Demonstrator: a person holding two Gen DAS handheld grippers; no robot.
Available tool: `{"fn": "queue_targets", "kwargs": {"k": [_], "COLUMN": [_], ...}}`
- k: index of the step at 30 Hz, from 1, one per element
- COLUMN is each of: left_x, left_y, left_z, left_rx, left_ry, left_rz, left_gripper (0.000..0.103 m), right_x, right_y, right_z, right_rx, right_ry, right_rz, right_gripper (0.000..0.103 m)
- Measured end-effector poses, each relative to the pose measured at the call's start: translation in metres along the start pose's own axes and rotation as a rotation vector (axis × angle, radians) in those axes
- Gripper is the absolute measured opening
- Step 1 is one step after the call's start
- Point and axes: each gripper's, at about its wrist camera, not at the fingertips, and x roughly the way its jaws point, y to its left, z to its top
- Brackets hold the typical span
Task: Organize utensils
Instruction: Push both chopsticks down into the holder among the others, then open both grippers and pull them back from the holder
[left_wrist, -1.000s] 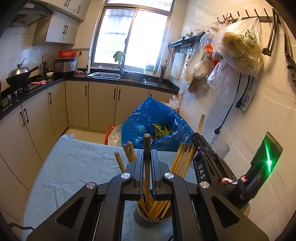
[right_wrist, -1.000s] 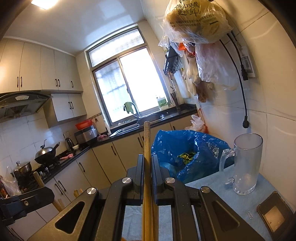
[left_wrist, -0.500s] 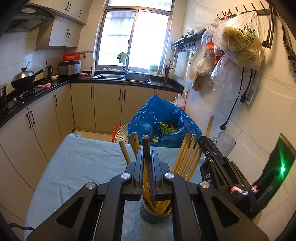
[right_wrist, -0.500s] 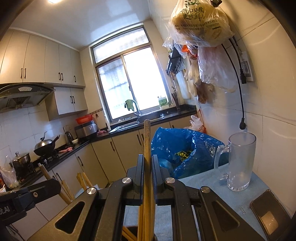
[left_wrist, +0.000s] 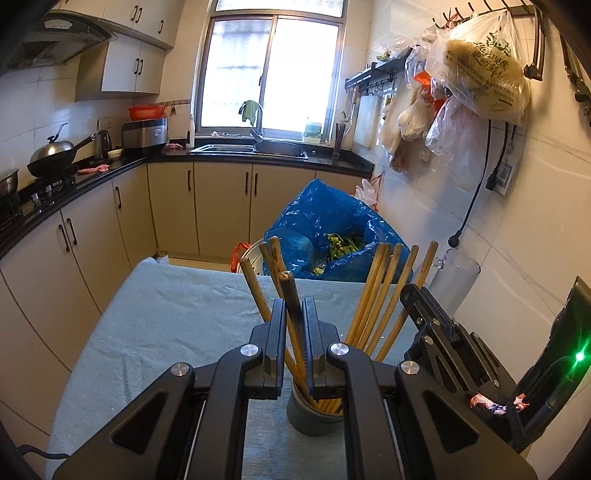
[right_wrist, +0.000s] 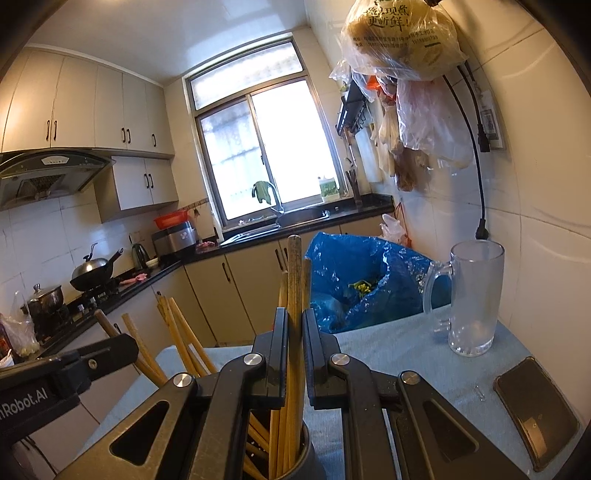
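Where the utensils are kept: a dark grey holder cup (left_wrist: 314, 415) is stood upright on the cloth-covered table (left_wrist: 177, 325), near its right side; its rim is also seen at the bottom of the right wrist view (right_wrist: 308, 459)
Contents: wooden chopsticks (left_wrist: 380, 295) are fanned out of the cup, one bunch tilted left, a bigger bunch tilted right
Left gripper (left_wrist: 294, 325): held just above the cup; jaws are narrowed but a gap is seen on both sides of the dark-tipped chopstick (left_wrist: 291, 299) between them, so whether it is gripped can't be told; the stick leans left at the top, lower end is down in the cup
Right gripper (right_wrist: 295, 332): jaws are closed tight on a single pale chopstick (right_wrist: 294, 280), held approx. upright w/ its lower end inside the cup among the others
Grippers rel. to each other: close together over the cup, right one seen at the right edge of the left view (left_wrist: 439, 332)
Glass mug (right_wrist: 472, 295): stood upright on the table by the wall, apart from the cup
Phone (right_wrist: 535, 410): laid flat at the table's right edge, near the mug
Blue bin bag (left_wrist: 332, 236): seen beyond the table's far end, green scraps inside
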Motion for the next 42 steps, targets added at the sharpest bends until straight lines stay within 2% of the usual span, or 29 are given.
{"fn": "queue_targets", "kwargs": {"k": [22,23,25,27,37,40,42], "left_x": [0.0,-0.001,-0.003,-0.006,-0.03,-0.042,-0.053], "left_y": [0.003,0.003,0.003,0.004,0.015,0.016,0.019], "left_z": [0.0,0.0,-0.001,-0.002,-0.001,-0.001,-0.002], "left_rx": [-0.007,-0.004,0.002,0.0,-0.042,-0.055,-0.069], "left_ry": [0.008,0.004,-0.001,-0.004,-0.019,-0.031,-0.042], "left_rz": [0.006,0.01,0.015,0.016,0.02,0.027,0.028], "left_gripper": [0.008,0.008,0.009,0.009,0.009,0.025,0.039], "right_x": [0.002,0.002,0.0,-0.002,-0.023,-0.035,-0.044], "right_y": [-0.002,-0.002,-0.001,-0.001,0.005,0.006,0.006], "right_z": [-0.006,-0.005,-0.004,-0.003,0.006,0.009,0.012], "right_rx": [-0.013,-0.015,-0.015,-0.012,-0.018,-0.018,-0.021], "right_ry": [0.045,0.047,0.045,0.033,0.003,-0.01,-0.015], "right_rz": [0.002,0.003,0.005,0.004,-0.003,-0.011,-0.016], "right_gripper": [0.008,0.01,0.02,0.038,0.042,0.045,0.046]}}
